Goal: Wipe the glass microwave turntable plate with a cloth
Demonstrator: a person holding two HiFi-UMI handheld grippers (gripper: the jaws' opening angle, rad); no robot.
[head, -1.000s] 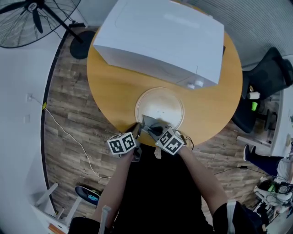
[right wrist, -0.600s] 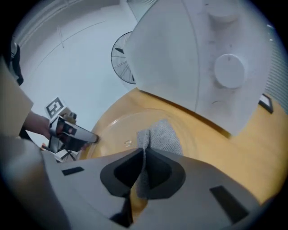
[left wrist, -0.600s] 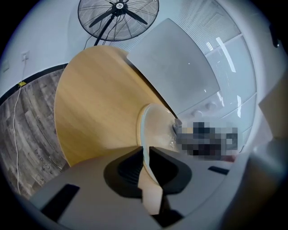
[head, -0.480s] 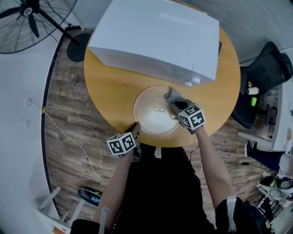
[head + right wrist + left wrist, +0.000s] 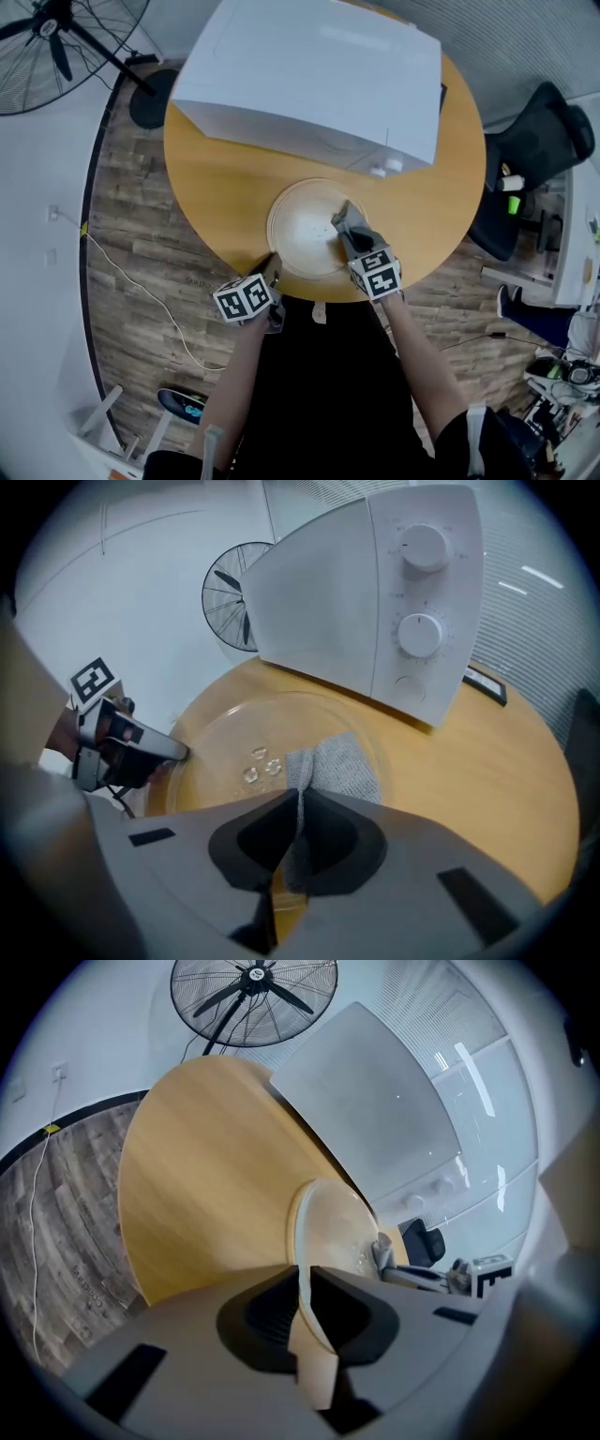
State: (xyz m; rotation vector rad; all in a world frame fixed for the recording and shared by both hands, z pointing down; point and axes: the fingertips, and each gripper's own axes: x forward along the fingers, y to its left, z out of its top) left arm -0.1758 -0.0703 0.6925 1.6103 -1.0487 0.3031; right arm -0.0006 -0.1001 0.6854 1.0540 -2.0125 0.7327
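Note:
The round glass turntable plate (image 5: 305,230) lies flat on the wooden table (image 5: 225,178), in front of the white microwave (image 5: 309,75). My left gripper (image 5: 273,265) is shut on the plate's near-left rim (image 5: 302,1241) and holds it still. My right gripper (image 5: 346,234) is shut on a grey cloth (image 5: 343,217), which it presses onto the right half of the plate. In the right gripper view the cloth (image 5: 336,761) spreads over the glass (image 5: 234,738) beyond the jaws, next to the plate's three small centre bumps (image 5: 261,764).
The microwave (image 5: 375,611) stands close behind the plate, with its two dials facing me. A standing fan (image 5: 47,37) is on the floor at the far left. An office chair (image 5: 534,155) is at the right. A thin cable (image 5: 141,281) runs over the wood floor.
My right gripper swept the cloth from the plate's near edge across to its far right side, then drew back toward me. The left gripper kept its hold on the rim.

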